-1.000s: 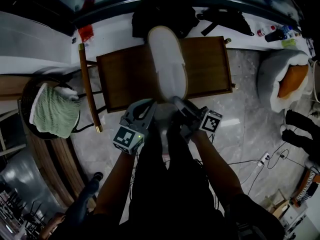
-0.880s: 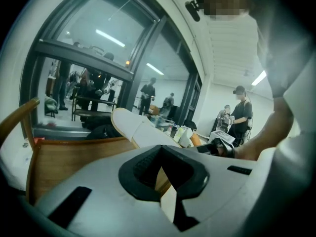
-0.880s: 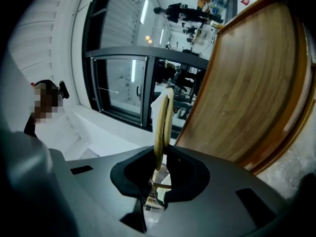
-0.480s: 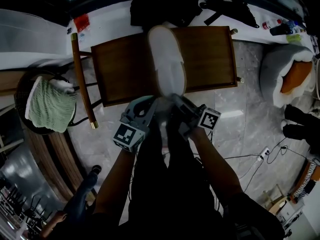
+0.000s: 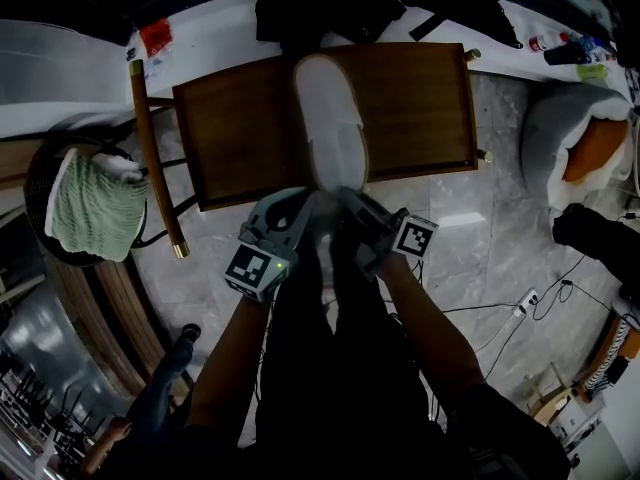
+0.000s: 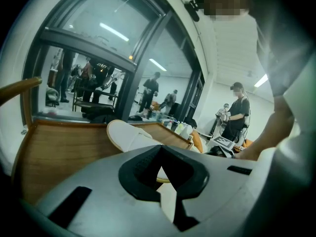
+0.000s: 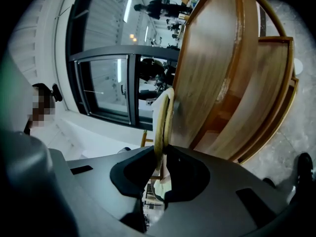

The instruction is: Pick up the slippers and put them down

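Observation:
A white slipper (image 5: 330,128) with a tan sole edge lies lengthwise over the brown wooden chair seat (image 5: 235,138), toe pointing away from me. Whether it touches the seat I cannot tell. My left gripper (image 5: 303,211) and right gripper (image 5: 350,208) meet at its heel end. In the right gripper view the right gripper (image 7: 160,169) is shut on the thin tan edge of the slipper (image 7: 163,120), beside the chair (image 7: 212,73). In the left gripper view the left gripper (image 6: 160,174) has its dark pads closed on the heel, and the slipper (image 6: 129,135) stretches ahead over the seat.
The chair's armrest (image 5: 150,158) runs along the left. A green cloth (image 5: 90,213) lies in a round basket at the far left. A white and orange beanbag (image 5: 575,138) sits right. Cables (image 5: 520,308) trail over the marble floor. People (image 6: 239,110) stand in the background.
Both grippers have sunk with the slipper, bringing it lower over the chair seat. The grip on the heel looks the same.

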Demonstrator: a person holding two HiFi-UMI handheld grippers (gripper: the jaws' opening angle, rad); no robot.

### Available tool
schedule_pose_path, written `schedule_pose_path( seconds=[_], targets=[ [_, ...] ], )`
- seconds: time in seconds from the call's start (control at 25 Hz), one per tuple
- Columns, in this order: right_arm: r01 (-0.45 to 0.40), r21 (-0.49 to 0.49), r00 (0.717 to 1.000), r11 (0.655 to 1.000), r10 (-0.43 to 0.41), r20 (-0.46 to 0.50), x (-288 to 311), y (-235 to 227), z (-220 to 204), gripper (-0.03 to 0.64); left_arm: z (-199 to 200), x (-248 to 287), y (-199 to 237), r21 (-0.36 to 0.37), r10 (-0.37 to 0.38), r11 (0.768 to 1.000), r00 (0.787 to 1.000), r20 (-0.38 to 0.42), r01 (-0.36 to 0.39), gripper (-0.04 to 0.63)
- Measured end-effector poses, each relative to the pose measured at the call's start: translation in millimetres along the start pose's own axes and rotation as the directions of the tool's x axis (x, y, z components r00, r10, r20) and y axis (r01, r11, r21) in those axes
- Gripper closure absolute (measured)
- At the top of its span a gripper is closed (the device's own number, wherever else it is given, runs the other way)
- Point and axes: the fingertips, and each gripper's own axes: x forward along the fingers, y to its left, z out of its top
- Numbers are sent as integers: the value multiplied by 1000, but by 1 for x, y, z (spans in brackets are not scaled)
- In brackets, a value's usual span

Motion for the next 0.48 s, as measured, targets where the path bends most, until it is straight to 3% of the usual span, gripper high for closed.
schedule_pose_path(
  seconds=[0.48],
  targets=[
    [-6,12,1000,1000,6,-10,-1,-9,-4,546,-6,8,-2,-11,-4,1000,1000,-5,4,589]
  ],
)
